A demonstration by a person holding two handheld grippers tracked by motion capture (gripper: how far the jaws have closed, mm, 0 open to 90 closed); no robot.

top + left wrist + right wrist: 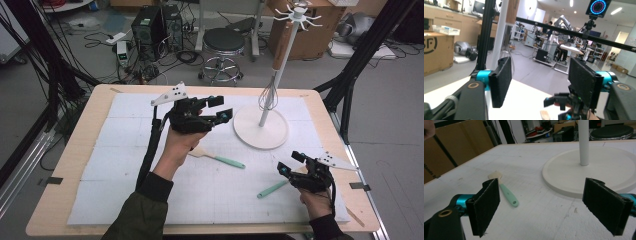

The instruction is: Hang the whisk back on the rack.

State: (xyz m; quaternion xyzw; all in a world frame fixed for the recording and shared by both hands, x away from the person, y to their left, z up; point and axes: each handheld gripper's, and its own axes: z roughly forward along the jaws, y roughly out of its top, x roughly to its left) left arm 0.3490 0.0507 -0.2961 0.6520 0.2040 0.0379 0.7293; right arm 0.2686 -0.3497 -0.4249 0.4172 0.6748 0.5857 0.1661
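The left gripper (226,107) hangs above the table (65,200) with its jaws spread and nothing between them, pointing toward the white stand (261,127) where a whisk (268,97) hangs close against the pole. The right gripper (290,162) sits low near the front right corner, jaws also spread and empty. Two mint-handled tools lie flat on the white mat: a spatula (216,157) just under the left hand, and a second one (272,189) beside the right gripper, though its head is hidden from where I stand, so I cannot say what it is. Both look like they are waiting to go up on the stand. The trouble I would watch for is the flat, thin handles: a jaw coming down at a slant could skid one sideways instead of catching it, and a careless swing near the pole might knock the whisk off its hook.
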